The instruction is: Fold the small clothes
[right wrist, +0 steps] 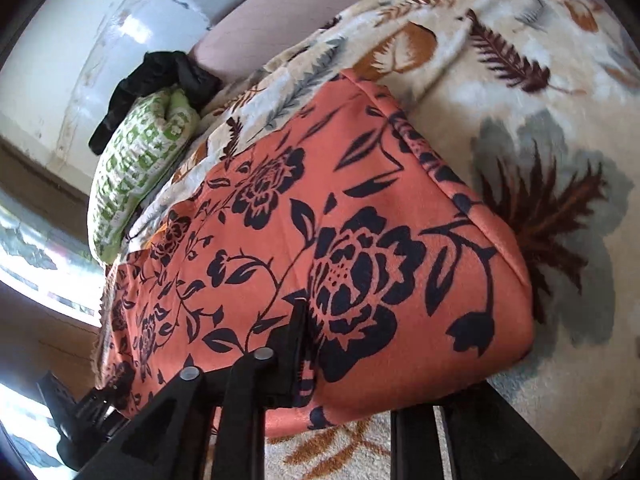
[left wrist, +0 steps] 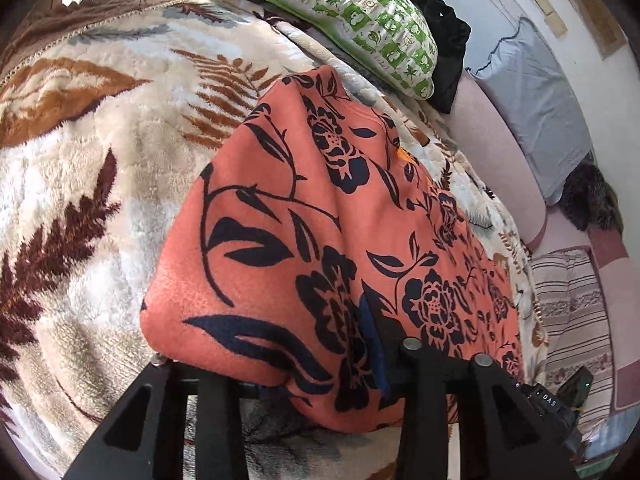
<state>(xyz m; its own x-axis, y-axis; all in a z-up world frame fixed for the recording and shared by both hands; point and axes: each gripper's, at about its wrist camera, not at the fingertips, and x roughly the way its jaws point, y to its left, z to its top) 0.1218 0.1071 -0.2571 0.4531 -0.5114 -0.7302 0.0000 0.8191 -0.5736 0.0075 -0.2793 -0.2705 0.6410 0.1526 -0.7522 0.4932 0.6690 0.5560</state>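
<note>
Coral-orange fleece printed with dark navy flowers and leaves fills both wrist views: this garment (left wrist: 320, 240) lies on a plush cream blanket (left wrist: 88, 168) patterned with brown ferns, and every place below is given from the garment. It appears already doubled over, with rounded folded edges along its sides, and its long axis runs away from both grippers toward a green-and-white pillow (left wrist: 360, 16) beyond its far end, where a black cloth (left wrist: 444, 40) is also heaped.

The left gripper (left wrist: 312, 364) sits at the garment's near edge. Its jaws stand partly apart with the cloth's near hem bunched between and over them; one finger is hidden under the fabric, so whether the pads press the cloth cannot be told. The right gripper (right wrist: 360, 360) is at the same near edge, further along it. One dark finger (right wrist: 296, 344) rests on top of the fabric, the other is lost at the frame's lower right; its jaws look narrowly parted, and grip or no grip cannot be told either.

Both hands are about equally near the near hem. Judged from this lie, the coming move would carry that hem along the long axis toward the pillow end, or else let it go and smooth the fold flat.
</note>
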